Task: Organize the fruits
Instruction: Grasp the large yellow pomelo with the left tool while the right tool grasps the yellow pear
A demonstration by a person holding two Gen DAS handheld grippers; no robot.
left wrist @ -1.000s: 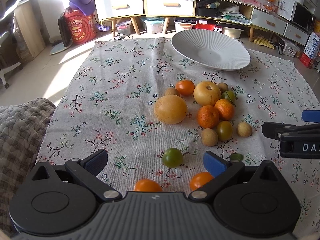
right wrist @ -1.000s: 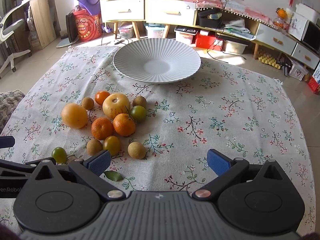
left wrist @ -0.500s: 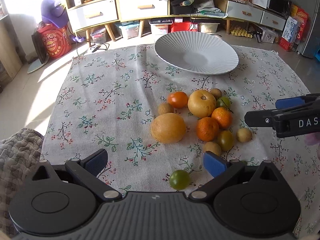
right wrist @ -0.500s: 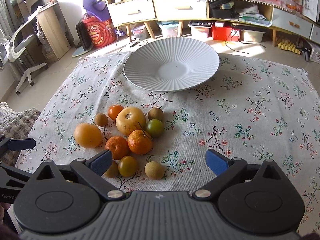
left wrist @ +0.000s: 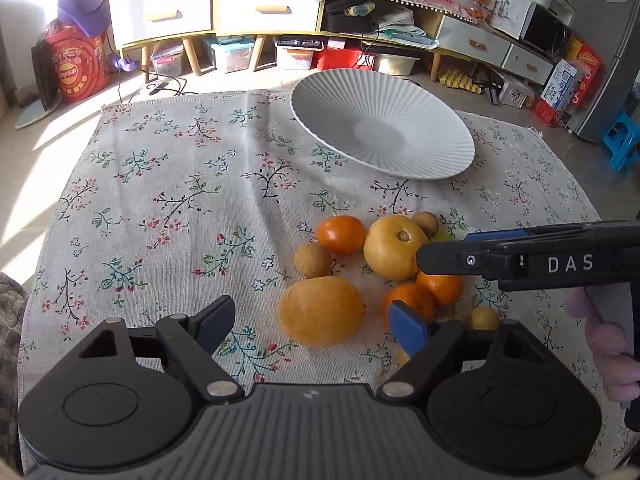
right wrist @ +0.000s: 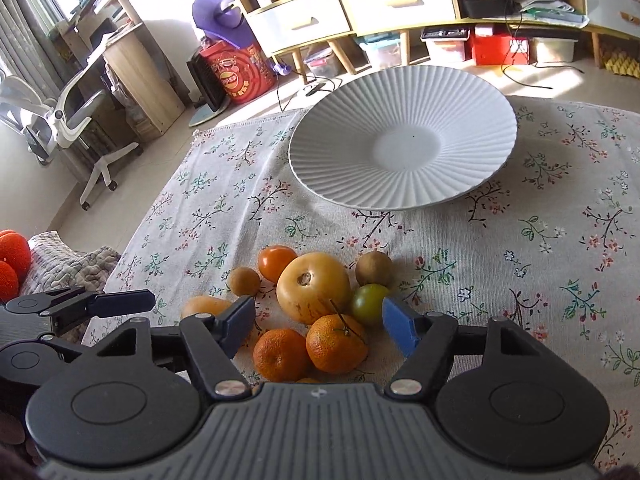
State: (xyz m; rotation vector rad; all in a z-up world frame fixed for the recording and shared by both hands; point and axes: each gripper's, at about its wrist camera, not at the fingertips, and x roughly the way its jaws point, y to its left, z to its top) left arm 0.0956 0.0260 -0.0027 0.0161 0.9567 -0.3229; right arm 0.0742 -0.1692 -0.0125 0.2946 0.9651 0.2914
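Observation:
A cluster of fruits lies on the floral tablecloth point(left wrist: 168, 200). It holds a big yellow-orange fruit point(left wrist: 321, 311), a pale yellow apple point(left wrist: 394, 247) point(right wrist: 313, 286), a red-orange tomato point(left wrist: 341, 234), two mandarins point(right wrist: 336, 342) point(right wrist: 280, 354), a green fruit point(right wrist: 370, 304) and small brown ones point(left wrist: 312, 260). An empty white ribbed plate point(left wrist: 382, 130) point(right wrist: 404, 140) stands behind them. My left gripper point(left wrist: 312, 320) is open, with the big yellow-orange fruit between its fingers. My right gripper point(right wrist: 318, 322) is open, low over the mandarins and the apple, and also shows from the side in the left wrist view point(left wrist: 452, 252).
A grey quilted blanket point(right wrist: 68, 256) lies off the table's left edge, with red-orange fruit point(right wrist: 12, 256) on it. Behind the table stand low drawer cabinets point(left wrist: 264, 4), storage boxes, a red bucket point(left wrist: 78, 66) and an office chair point(right wrist: 68, 120).
Both grippers have moved forward and down to the fruit cluster. The left one now brackets the big yellow-orange fruit. The right one now hangs over the mandarins and the apple.

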